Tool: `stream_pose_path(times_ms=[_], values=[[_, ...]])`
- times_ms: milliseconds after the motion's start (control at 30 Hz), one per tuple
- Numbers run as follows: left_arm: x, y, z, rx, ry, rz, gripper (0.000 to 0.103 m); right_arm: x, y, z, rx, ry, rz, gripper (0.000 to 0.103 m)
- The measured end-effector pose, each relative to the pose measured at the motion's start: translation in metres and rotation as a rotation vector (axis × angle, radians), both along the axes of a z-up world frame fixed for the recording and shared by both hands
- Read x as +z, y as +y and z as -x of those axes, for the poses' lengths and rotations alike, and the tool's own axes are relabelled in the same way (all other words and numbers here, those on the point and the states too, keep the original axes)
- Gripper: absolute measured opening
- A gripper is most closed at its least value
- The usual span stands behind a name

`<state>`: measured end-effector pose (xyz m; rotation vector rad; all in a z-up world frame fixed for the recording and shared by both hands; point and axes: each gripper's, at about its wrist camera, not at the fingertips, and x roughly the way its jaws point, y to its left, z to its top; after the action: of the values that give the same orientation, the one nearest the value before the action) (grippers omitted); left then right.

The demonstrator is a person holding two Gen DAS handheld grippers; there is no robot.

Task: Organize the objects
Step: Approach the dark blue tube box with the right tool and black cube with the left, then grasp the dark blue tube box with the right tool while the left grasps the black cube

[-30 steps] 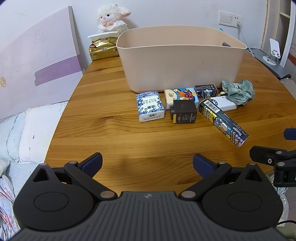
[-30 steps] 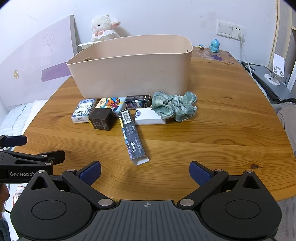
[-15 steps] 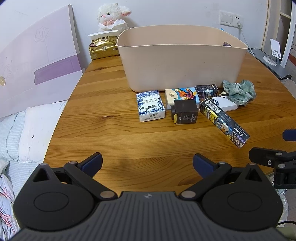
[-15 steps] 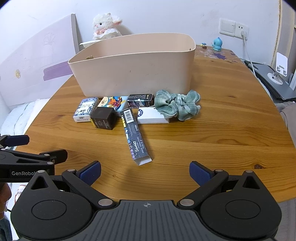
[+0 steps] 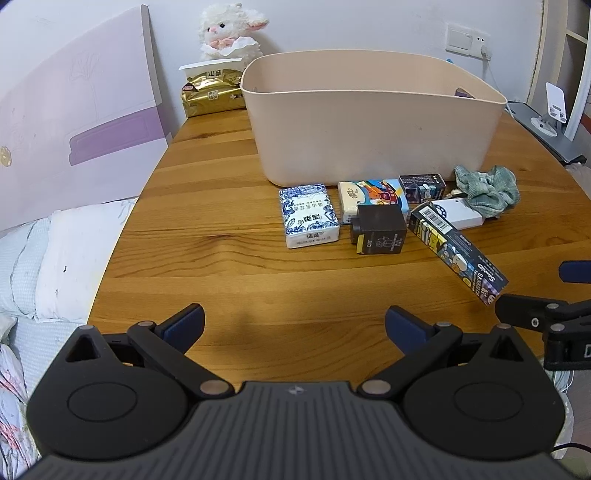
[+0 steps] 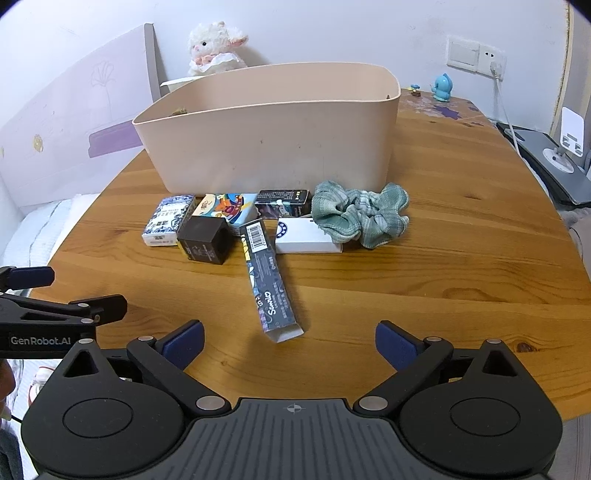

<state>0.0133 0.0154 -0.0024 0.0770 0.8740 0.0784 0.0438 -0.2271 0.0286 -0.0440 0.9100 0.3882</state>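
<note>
We can read "GenRobot.AI" in white letters on the side of the left gripper (image 6: 62, 295). The long dark box (image 6: 266, 282) says "Sanrio" and has a barcode on its top end. Other boxes have print too small for us to read.

Table (image 6: 461, 236): wood planks, visible grain and knots, low sheen. Bin (image 6: 273, 136): smooth matt plastic, beige, faint scuffs. Scrunchie (image 6: 360, 214): woven checked cloth, gathered and crinkled. Long box (image 6: 267, 280): printed card, slight gloss. Black box (image 6: 205, 240): matt card. White box (image 6: 306, 240): smooth card. Tissue pack (image 5: 308, 216): glossy plastic film. Lamb (image 5: 229, 29): fluffy plush. Gold bag (image 5: 210, 94): shiny foil. Left gripper (image 5: 293, 326): matt black plastic, ribbed body, metal pivot pins, blue pads (image 5: 184, 325).
</note>
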Motion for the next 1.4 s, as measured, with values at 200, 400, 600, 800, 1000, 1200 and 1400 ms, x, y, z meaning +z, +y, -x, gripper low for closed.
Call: stream_pose_path(times_ms=[200,400,600,800,1000,1200,1400], values=[[-0.003,0.003,-0.012,-0.004,-0.003,0.009,0.103,-0.008,0.01,-0.015,0.041,0.012,0.018,0.093],[-0.005,0.007,-0.033,0.004,-0.002,0.032,0.103,-0.022,0.022,-0.036,0.081,0.046,0.054,0.08],[-0.006,0.003,-0.05,-0.009,-0.011,0.067,0.103,-0.029,0.027,-0.05,0.103,0.044,0.061,0.069],[-0.01,-0.007,-0.066,-0.043,-0.027,0.098,0.103,-0.028,0.026,-0.063,0.116,0.032,0.066,0.055],[-0.021,-0.017,-0.076,-0.052,-0.001,0.143,0.103,-0.028,0.021,-0.07,0.127,0.023,0.057,0.046],[-0.037,-0.027,-0.09,-0.025,0.039,0.176,0.089,-0.028,0.018,-0.074,0.154,0.012,0.05,0.037],[-0.041,-0.032,-0.095,-0.002,0.031,0.149,0.071,-0.028,0.015,-0.078,0.179,0.012,0.026,0.025]])
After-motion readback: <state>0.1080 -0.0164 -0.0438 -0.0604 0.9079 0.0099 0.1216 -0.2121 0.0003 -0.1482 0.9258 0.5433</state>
